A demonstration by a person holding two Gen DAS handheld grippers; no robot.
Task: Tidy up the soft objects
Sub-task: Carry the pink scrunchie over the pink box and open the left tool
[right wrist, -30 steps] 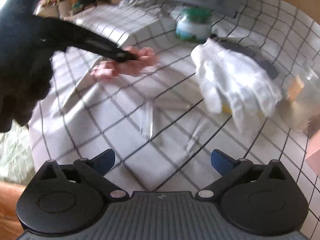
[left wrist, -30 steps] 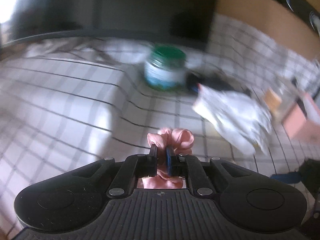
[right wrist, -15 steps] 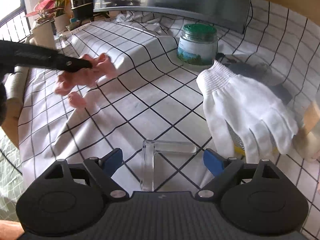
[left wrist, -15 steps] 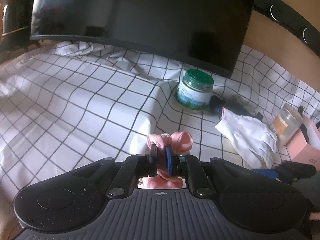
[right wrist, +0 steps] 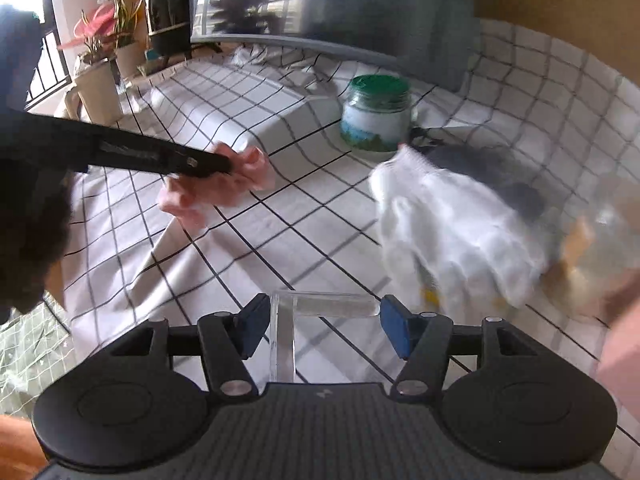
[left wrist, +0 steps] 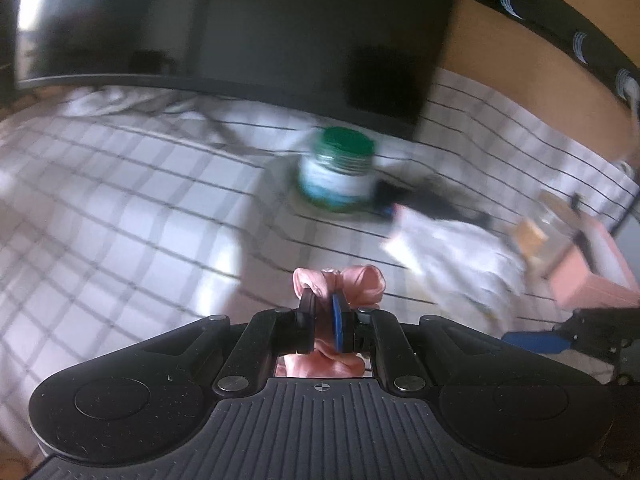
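A pink scrunchie [left wrist: 352,282] is pinched in my left gripper [left wrist: 323,304], which is shut on it above the checked cloth; the right wrist view shows the same scrunchie [right wrist: 224,190] at the tip of the left gripper [right wrist: 228,164]. A white glove [right wrist: 452,224] lies on the cloth at the right, also seen blurred as the glove [left wrist: 452,252] in the left wrist view. My right gripper [right wrist: 320,322] hangs over a clear plastic piece [right wrist: 320,306]; its jaws are closing and the pads do not touch it.
A green-lidded jar [right wrist: 376,118] stands at the back beside a dark monitor [left wrist: 240,24]. A dark object [right wrist: 492,172] lies behind the glove, a clear jar [left wrist: 548,220] and a pink box [left wrist: 592,276] sit at the right. Potted plants [right wrist: 104,60] stand far left.
The right gripper's fingers have come closer together around the clear piece. The left gripper still holds the scrunchie, and both views have shifted slightly and blurred.
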